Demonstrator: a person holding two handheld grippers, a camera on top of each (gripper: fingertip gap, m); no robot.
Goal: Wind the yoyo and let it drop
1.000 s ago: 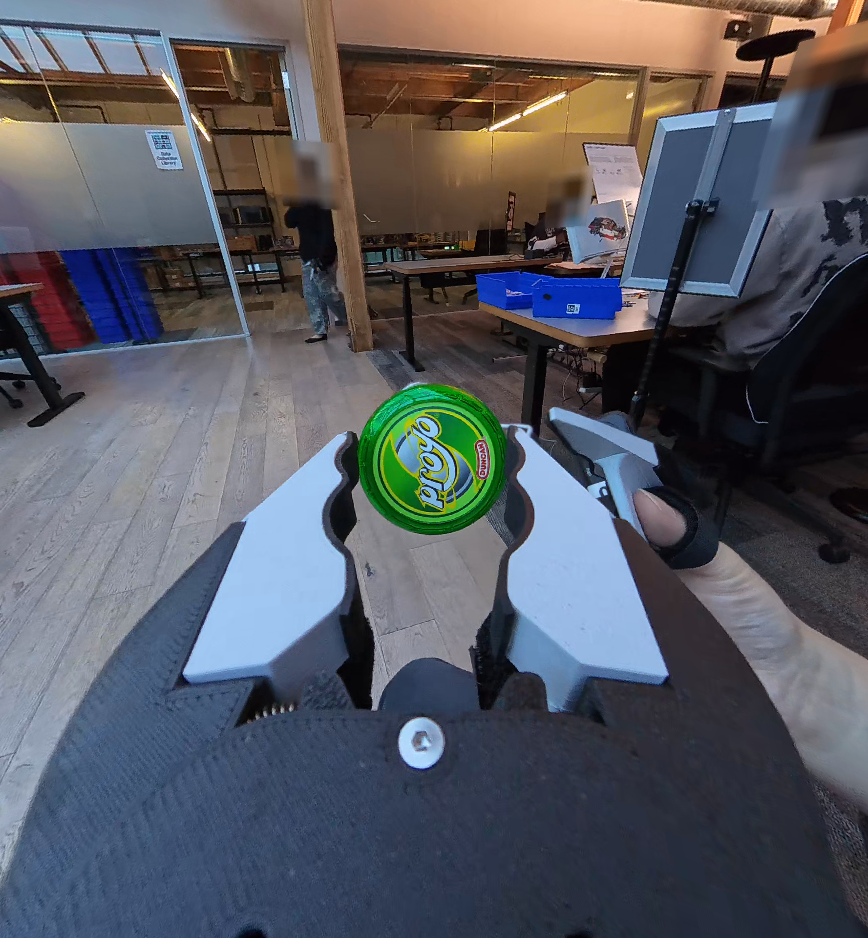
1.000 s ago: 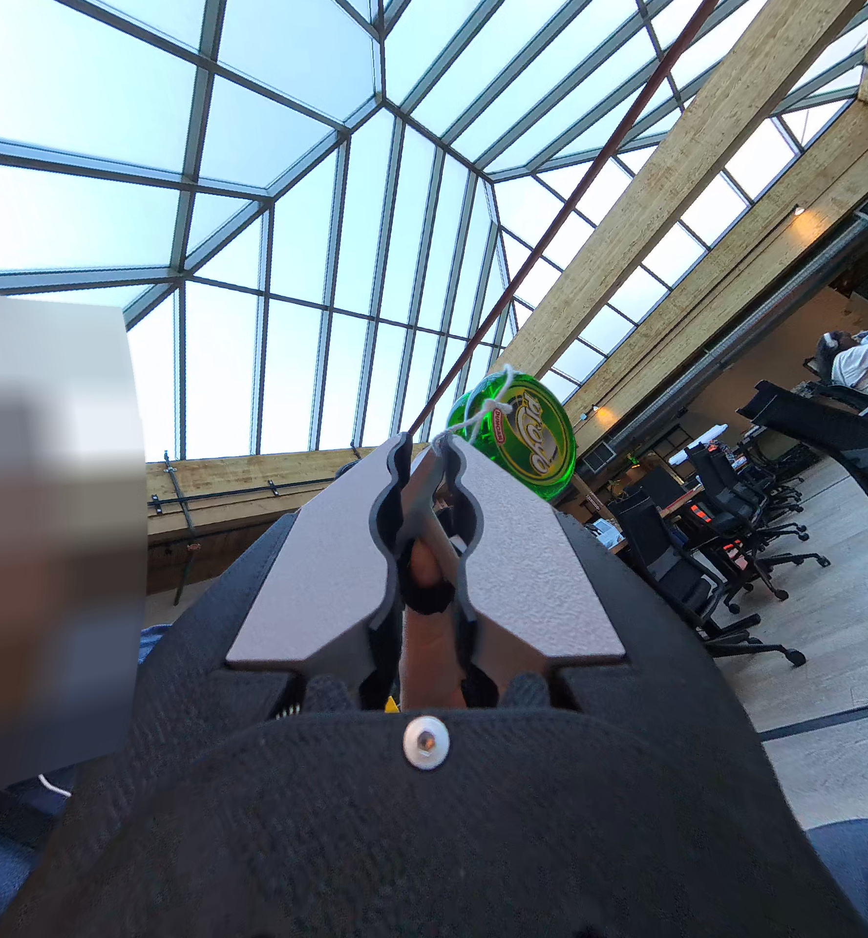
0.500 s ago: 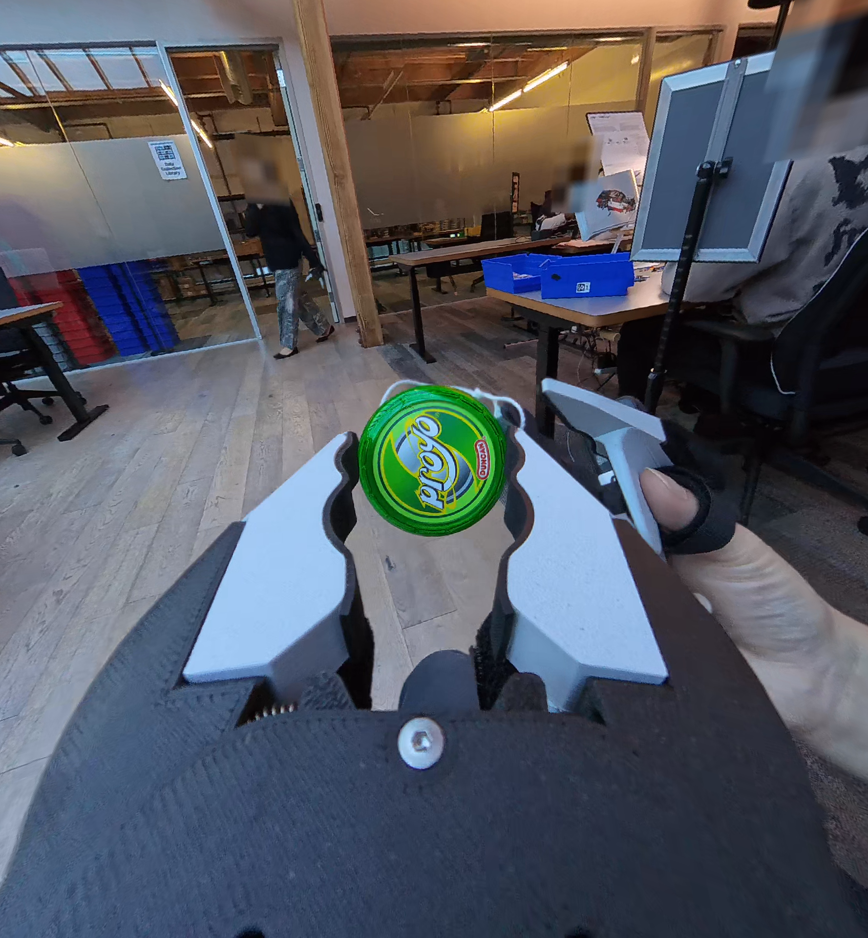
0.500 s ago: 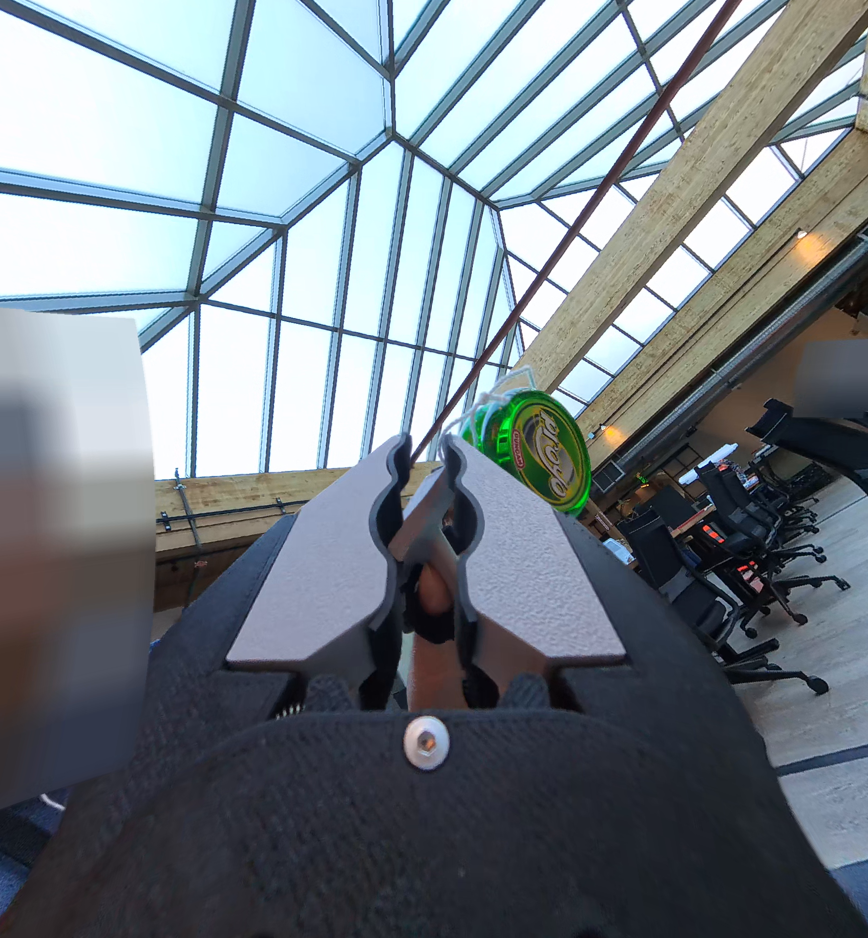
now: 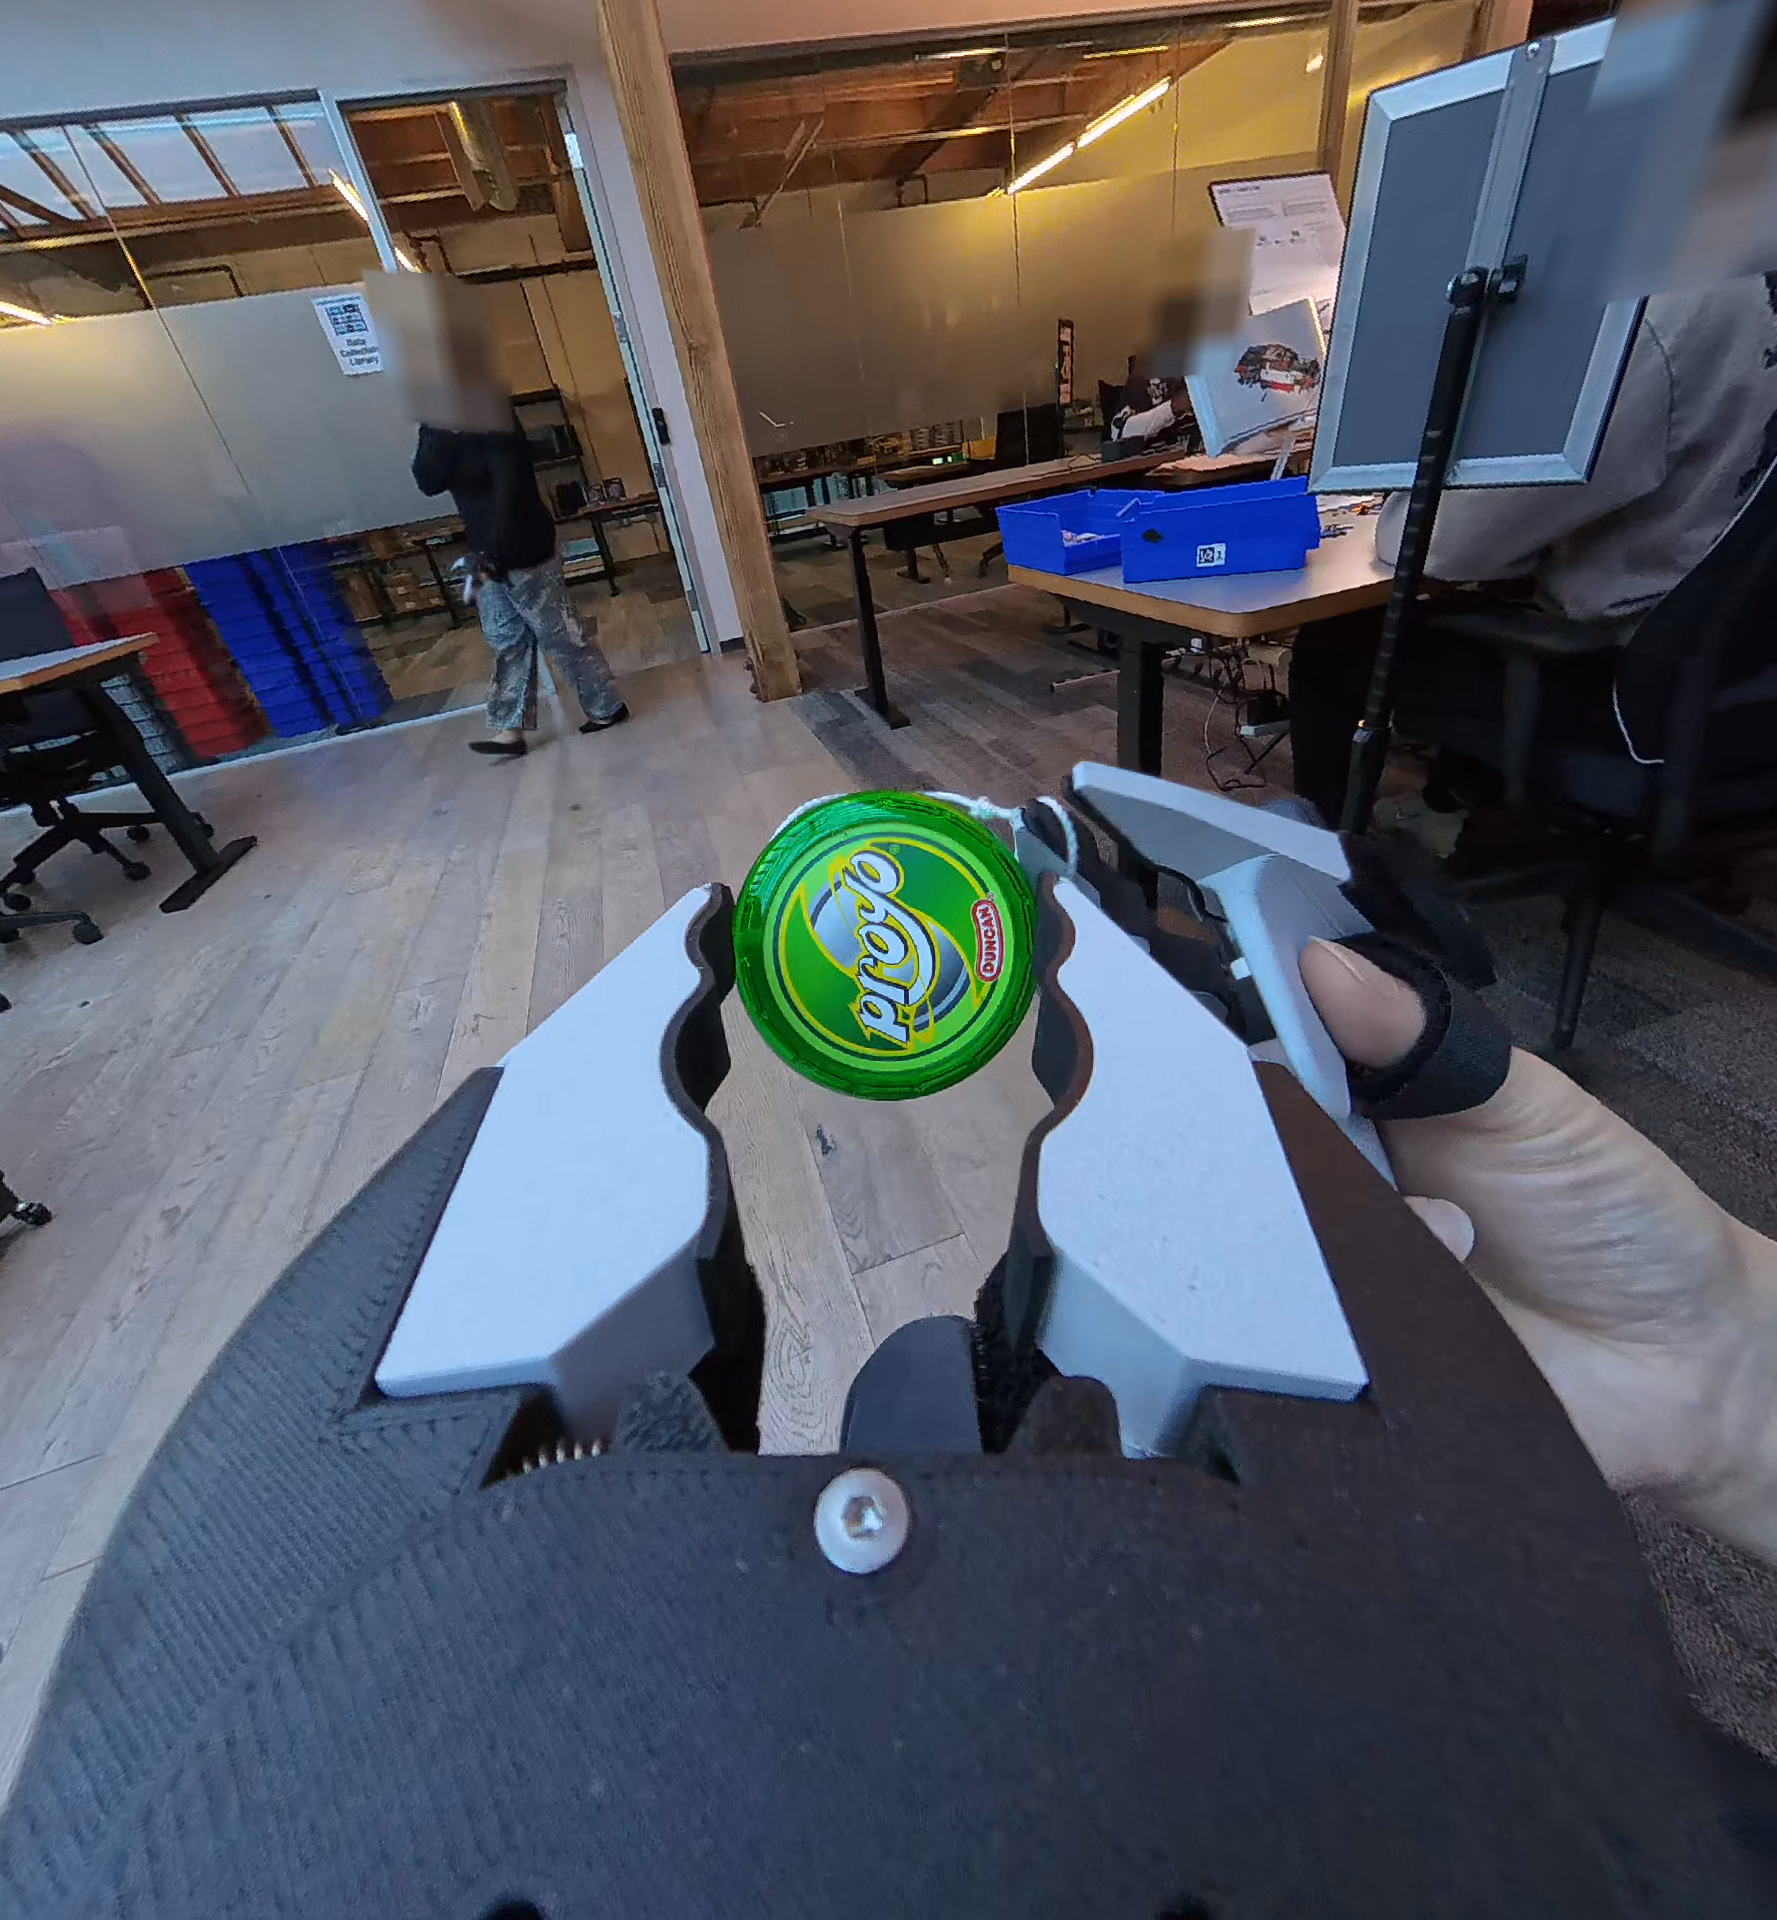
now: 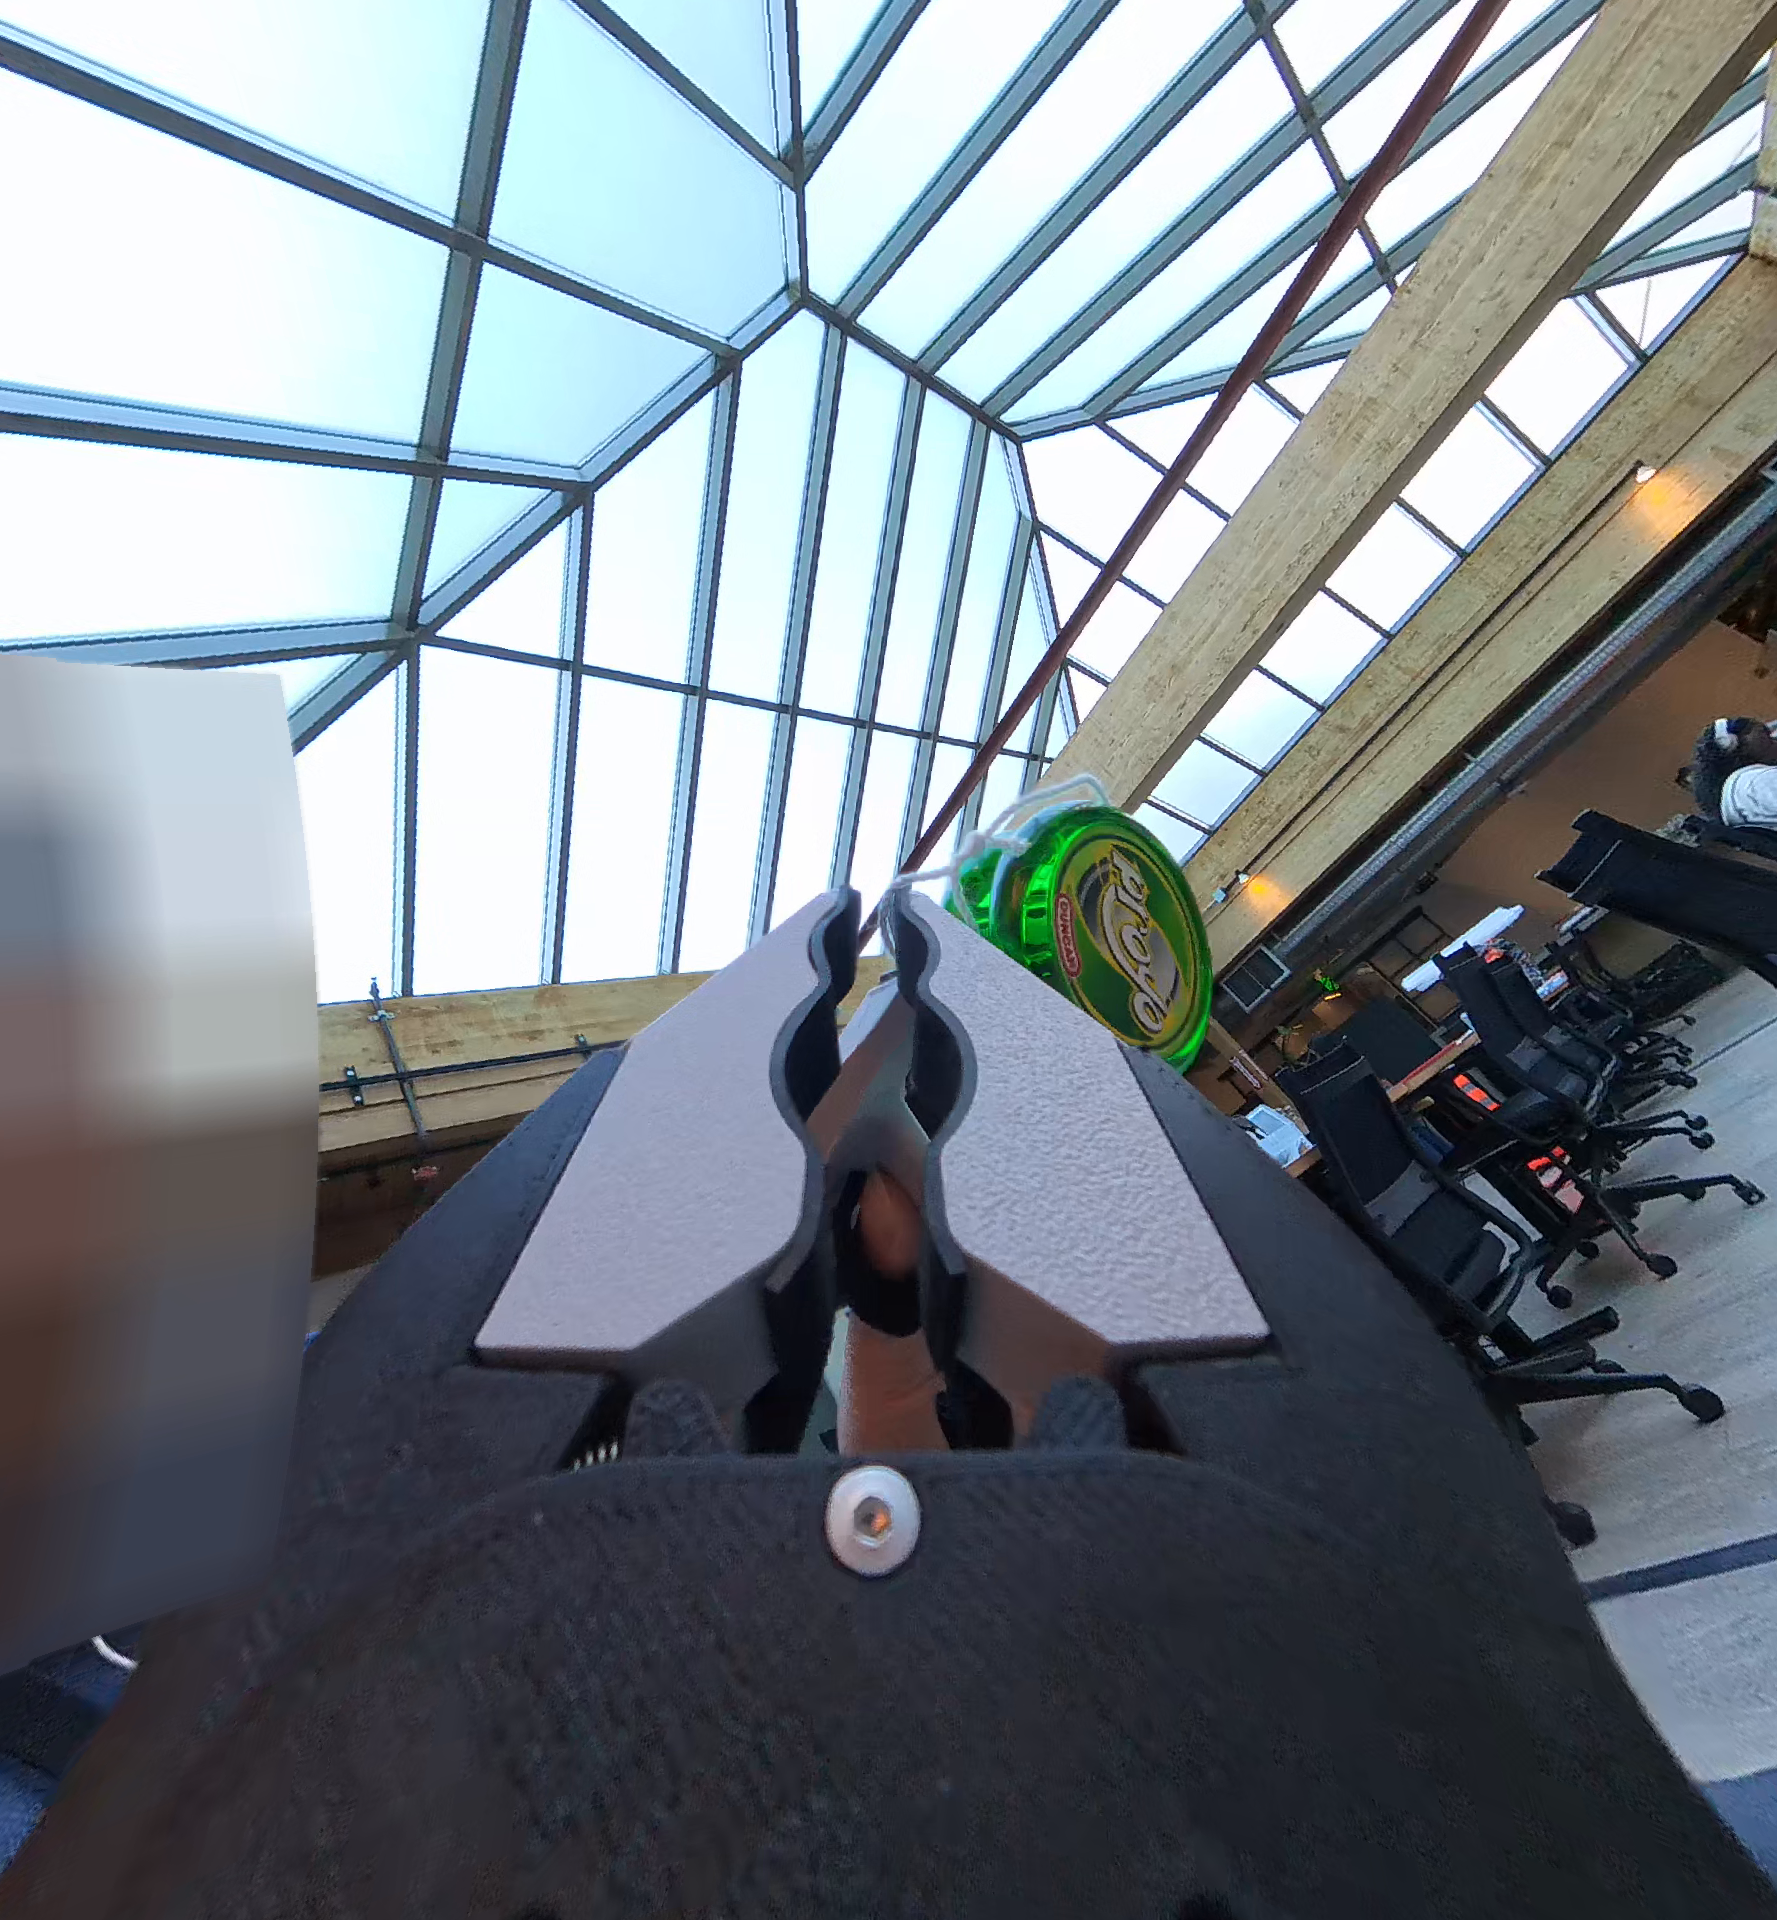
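My left gripper is shut on a green yoyo, gripping it by its rim between both fingertips, face toward the camera, high above the wooden floor. The yoyo also shows in the right wrist view, just right of my right fingertips. My right gripper is shut on the yoyo's white string, which runs a short way from the tips to the yoyo's groove. In the left wrist view the right gripper sits close at the yoyo's upper right, with the string looped over it.
A desk with blue bins and a seated person are at the right. A person walks by the glass wall behind. Office chairs line the right in the right wrist view, under a skylight.
The right gripper has swung left around the yoyo with the string, so the yoyo now shows farther right and more edge-on in its view. The left gripper holds steady while its view tilted up.
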